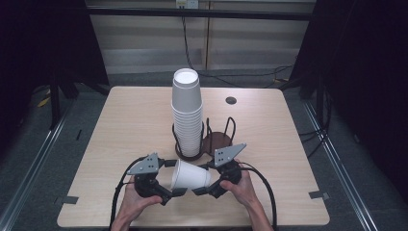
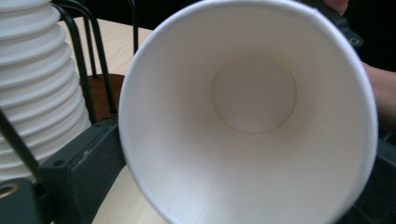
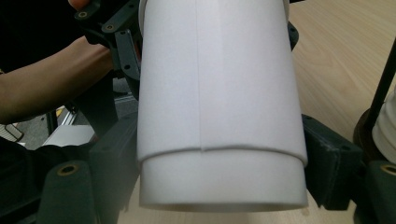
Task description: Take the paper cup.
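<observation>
cup (image 1: 190, 175): plain white | cup stack (image 1: 186, 113): white | table (image 1: 130, 120): light wood-grain | rack (image 1: 219, 140): black wire

Both forearms enter from the near table edge (image 1: 77, 211), hands low over it and close together, wrists angled inward. The left gripper (image 1: 174, 178), grey plate up, points right toward the centre; its jaws stand wide, one on each side of the paper cup's (image 1: 190, 175) wide mouth. The right gripper (image 1: 204, 178) points left, facing it, with its jaws closed against the cup's narrow end, carrying it on its side above the table edge.
</observation>
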{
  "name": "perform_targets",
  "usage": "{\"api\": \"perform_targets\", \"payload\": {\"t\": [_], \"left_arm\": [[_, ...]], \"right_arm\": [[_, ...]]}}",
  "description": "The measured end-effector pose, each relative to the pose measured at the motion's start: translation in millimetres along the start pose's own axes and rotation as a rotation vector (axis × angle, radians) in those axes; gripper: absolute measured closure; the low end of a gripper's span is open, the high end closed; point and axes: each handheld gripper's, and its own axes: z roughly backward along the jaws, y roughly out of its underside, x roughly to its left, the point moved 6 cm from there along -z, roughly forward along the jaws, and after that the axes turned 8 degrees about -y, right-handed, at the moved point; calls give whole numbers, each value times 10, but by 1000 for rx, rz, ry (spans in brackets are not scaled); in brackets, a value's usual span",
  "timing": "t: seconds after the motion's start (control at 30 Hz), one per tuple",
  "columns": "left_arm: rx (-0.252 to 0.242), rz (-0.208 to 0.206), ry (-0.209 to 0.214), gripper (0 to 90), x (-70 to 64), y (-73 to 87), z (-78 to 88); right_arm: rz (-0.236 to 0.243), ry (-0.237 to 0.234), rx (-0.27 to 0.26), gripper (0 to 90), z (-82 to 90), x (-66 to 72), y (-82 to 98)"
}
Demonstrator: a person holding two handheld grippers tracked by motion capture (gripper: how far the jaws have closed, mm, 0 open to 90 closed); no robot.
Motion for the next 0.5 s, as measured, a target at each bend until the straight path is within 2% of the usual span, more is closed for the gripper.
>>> {"api": "perform_targets", "payload": {"t": [0.13, 0.5], "left_arm": [[-12, 12, 15, 52, -3, -22, -6], [-15, 31, 23, 55, 4, -40, -3]], "right_arm": [[5, 1, -2, 231, 2, -3, -2], [10, 5, 18, 231, -12, -8, 4]]}}
